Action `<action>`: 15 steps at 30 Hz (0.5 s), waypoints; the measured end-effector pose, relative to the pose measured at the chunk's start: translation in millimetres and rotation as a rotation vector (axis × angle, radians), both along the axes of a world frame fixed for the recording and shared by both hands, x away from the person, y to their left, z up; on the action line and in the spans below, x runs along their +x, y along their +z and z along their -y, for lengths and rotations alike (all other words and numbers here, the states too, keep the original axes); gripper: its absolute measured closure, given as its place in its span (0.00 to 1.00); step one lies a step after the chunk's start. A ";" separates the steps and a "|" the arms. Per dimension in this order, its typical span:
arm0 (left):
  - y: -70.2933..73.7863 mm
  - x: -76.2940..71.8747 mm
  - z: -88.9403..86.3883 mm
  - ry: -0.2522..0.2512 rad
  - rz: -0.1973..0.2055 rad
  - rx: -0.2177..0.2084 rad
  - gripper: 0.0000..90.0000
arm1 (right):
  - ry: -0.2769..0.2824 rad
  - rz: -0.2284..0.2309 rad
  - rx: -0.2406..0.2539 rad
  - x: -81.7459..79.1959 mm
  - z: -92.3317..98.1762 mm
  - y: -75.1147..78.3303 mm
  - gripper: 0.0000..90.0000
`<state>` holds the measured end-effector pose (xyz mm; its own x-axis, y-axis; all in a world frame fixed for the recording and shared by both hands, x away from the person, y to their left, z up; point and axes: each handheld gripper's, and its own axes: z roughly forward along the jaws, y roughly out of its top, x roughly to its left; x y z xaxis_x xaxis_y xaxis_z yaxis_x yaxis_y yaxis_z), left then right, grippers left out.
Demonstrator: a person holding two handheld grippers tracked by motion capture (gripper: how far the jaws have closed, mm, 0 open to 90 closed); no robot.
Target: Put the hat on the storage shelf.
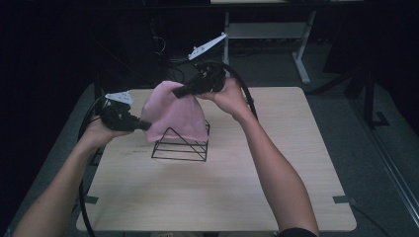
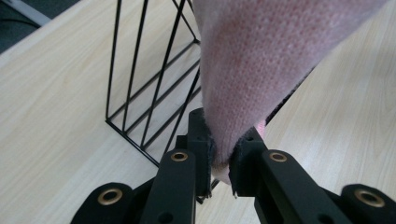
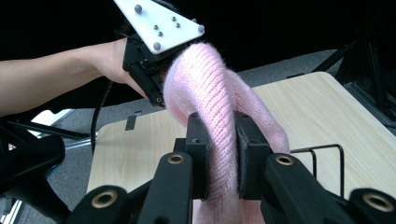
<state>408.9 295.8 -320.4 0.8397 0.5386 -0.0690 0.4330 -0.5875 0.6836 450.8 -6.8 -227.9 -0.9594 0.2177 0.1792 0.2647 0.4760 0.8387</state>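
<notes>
Pink knit hat [image 1: 174, 114] draped over a black wire rack [image 1: 181, 145] at the surface's [image 1: 276, 163] 12 o'clock, hiding the rack's top. Left claw [image 1: 146, 126] pinches its rim; right claw [image 1: 179, 92] grips its crown.

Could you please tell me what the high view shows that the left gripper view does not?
The high view alone takes in the whole scene: both forearms, the right gripper shut on the top of the pink knit hat, and the full outline of the wooden table.

The left gripper view alone gives the close detail: the left gripper with its pads pressed on a fold of the hat's edge, and the knit texture.

Both show the hat draped over the black wire rack, the rack standing on the table, and the left gripper holding the hat.
</notes>
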 end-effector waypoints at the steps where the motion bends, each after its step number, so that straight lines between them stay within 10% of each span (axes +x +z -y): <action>1: -1.9 -0.2 0.2 0.002 -0.007 0.000 0.90 | 0.001 -0.004 0.001 -0.3 0.0 -1.9 0.86; 15: -23.6 -1.4 1.4 -0.012 -0.042 0.049 0.90 | 0.014 -0.052 -0.016 -3.1 -1.2 -30.7 0.86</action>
<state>407.5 294.4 -344.0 0.8428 0.5326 -0.0781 0.4539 -0.6251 0.6350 447.7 -5.6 -258.6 -0.9519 0.2077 0.2252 0.3008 0.4934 0.8161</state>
